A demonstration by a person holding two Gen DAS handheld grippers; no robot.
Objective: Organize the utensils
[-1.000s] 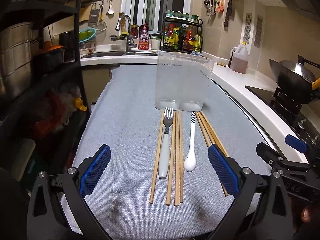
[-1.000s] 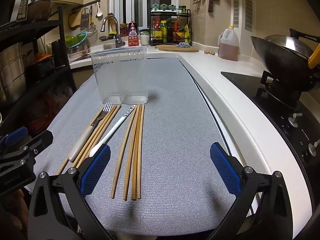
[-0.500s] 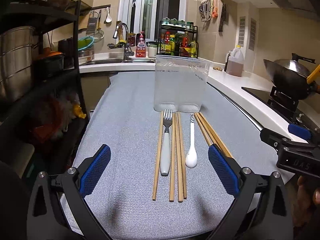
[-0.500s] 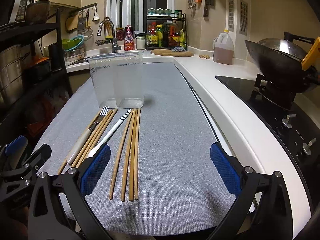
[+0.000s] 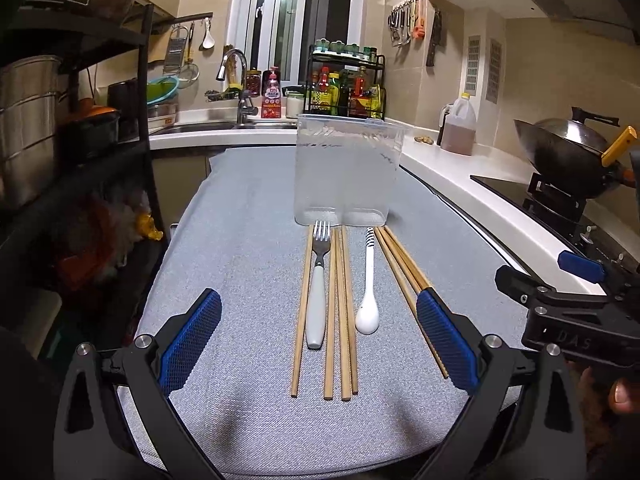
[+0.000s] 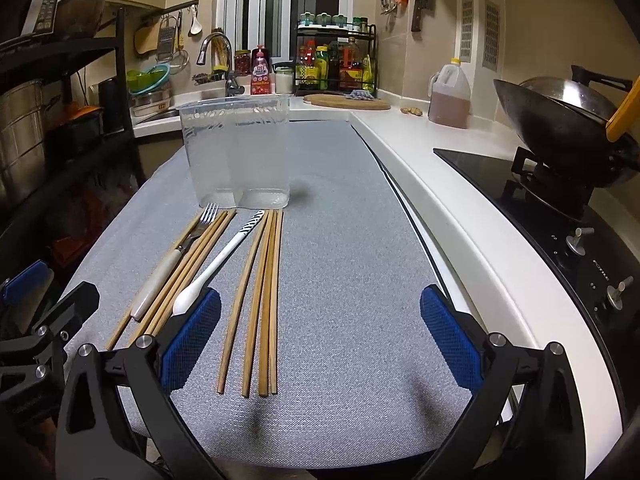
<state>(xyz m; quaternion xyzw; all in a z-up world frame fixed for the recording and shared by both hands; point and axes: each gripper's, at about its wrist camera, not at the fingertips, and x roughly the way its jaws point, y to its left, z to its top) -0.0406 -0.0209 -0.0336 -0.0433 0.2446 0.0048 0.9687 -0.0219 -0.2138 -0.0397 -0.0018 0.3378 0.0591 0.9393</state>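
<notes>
Both my left tongs (image 5: 318, 336) and my right tongs (image 6: 320, 338) hover spread wide and empty above the near edge of the grey mat (image 5: 240, 264) on the tabletop, nothing between the blue pads. The utensils lie in a row just short of the clear plastic container (image 5: 347, 174), which stands upright at the far end of the mat: a fork (image 5: 319, 280) with a pale handle, tines toward the container, loose wooden chopsticks (image 5: 342, 312) on either side of it, a white spoon (image 5: 368, 288) with a striped handle end, and another chopstick bundle (image 6: 262, 300) to the right. I judge nothing is sorted yet. To start well, I should drop low over one item, the fork handle or the spoon, and pinch across its width without catching a neighbouring chopstick, since they lie touching or nearly so. Then I lift, tip it upright and lower it into the container without knocking that light tub over.
</notes>
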